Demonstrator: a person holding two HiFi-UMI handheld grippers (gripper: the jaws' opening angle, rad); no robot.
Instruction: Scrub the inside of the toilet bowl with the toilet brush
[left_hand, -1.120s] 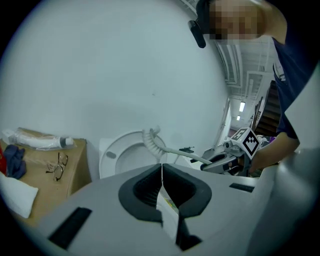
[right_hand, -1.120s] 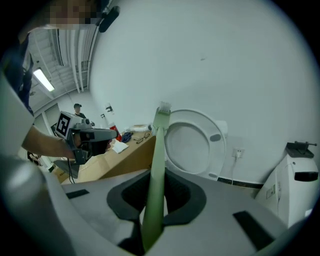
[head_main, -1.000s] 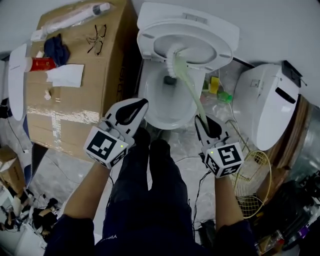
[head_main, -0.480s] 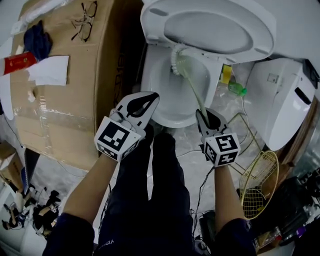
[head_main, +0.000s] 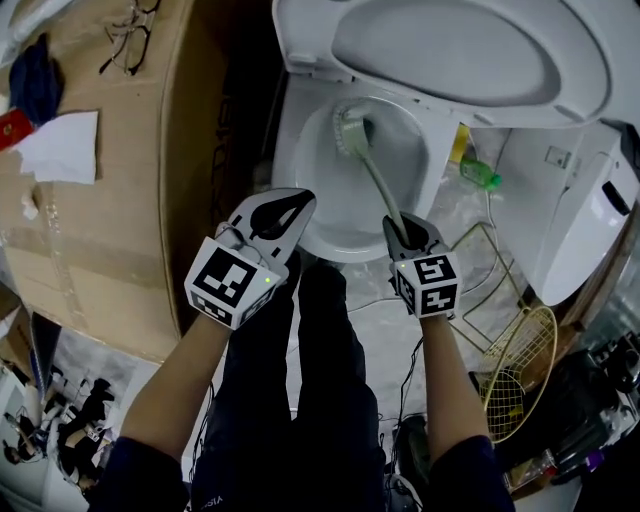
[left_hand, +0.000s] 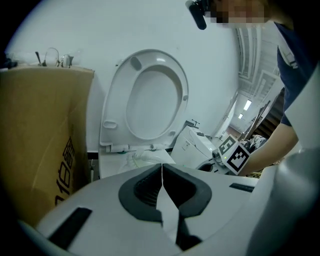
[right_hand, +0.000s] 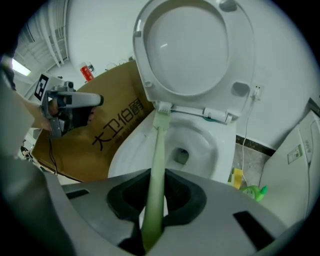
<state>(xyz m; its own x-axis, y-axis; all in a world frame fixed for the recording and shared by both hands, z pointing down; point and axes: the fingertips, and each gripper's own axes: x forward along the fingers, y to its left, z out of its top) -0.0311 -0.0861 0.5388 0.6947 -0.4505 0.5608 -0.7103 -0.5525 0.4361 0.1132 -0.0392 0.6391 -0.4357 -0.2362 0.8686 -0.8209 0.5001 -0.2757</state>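
Toilet brush (head_main: 377, 178) reached into the toilet bowl (head_main: 350, 240).
The right tool (head_main: 400, 228) clamped the pale green handle, and the bristles lay against the bowl's upper inner wall (seat (head_main: 470, 50) raised). The left tool (head_main: 292, 207), jaws together on nothing, hung by the near rim.

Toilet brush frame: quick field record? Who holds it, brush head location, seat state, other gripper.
holder: right gripper, shut on the toilet brush handle
brush head: inside the toilet bowl, at its back wall near the hinge
seat state: seat raised
other gripper: left gripper shut, holding nothing, by the bowl's front rim
beside toilet: cardboard box on the person's left
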